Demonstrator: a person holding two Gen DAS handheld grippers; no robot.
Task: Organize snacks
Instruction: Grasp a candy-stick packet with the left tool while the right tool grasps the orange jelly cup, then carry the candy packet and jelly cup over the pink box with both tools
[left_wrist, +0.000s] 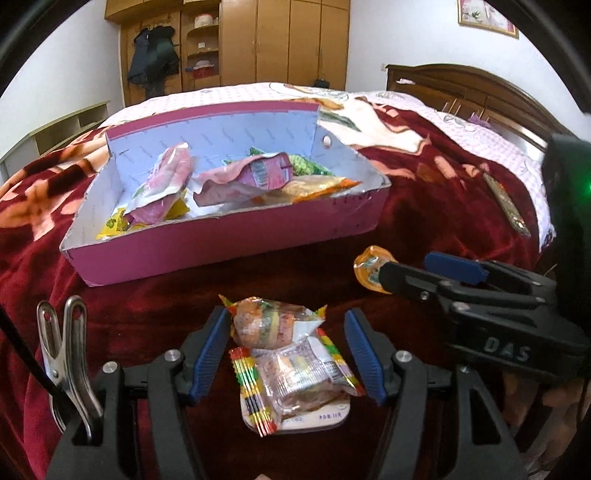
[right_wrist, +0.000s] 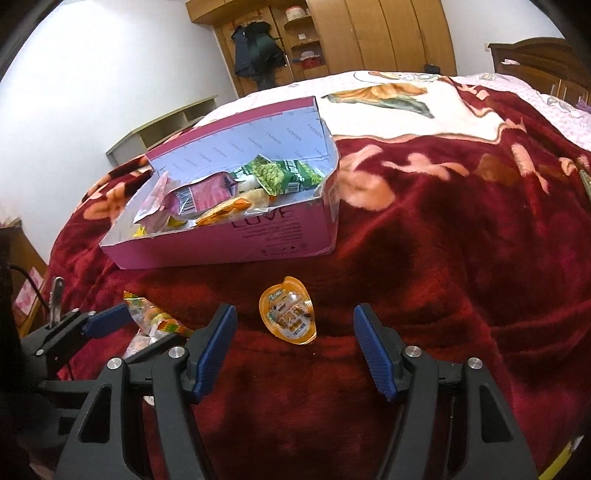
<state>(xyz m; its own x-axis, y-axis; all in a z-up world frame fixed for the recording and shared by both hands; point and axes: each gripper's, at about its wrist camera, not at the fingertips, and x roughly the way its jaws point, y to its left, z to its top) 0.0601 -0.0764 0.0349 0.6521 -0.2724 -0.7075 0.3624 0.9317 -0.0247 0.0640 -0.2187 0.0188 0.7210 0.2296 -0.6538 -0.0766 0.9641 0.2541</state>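
A pink cardboard box (left_wrist: 229, 247) with several snack packets inside sits on the red blanket; it also shows in the right wrist view (right_wrist: 258, 243). My left gripper (left_wrist: 288, 347) is open, its fingers on either side of two clear snack packets (left_wrist: 291, 354) lying on the blanket. My right gripper (right_wrist: 295, 339) is open, with an orange jelly cup (right_wrist: 290, 315) lying between and just beyond its fingertips. The jelly cup (left_wrist: 369, 269) and the right gripper's fingers (left_wrist: 454, 266) also show in the left wrist view. The left gripper's finger (right_wrist: 107, 319) shows at the left of the right wrist view.
The bed is covered by a red flowered blanket (right_wrist: 461, 240). A wooden headboard (left_wrist: 480, 88) stands at the right, wardrobes (left_wrist: 277, 40) at the back. A metal clip (left_wrist: 62, 350) hangs on the left gripper's body. A thin packet (left_wrist: 506, 206) lies at the far right.
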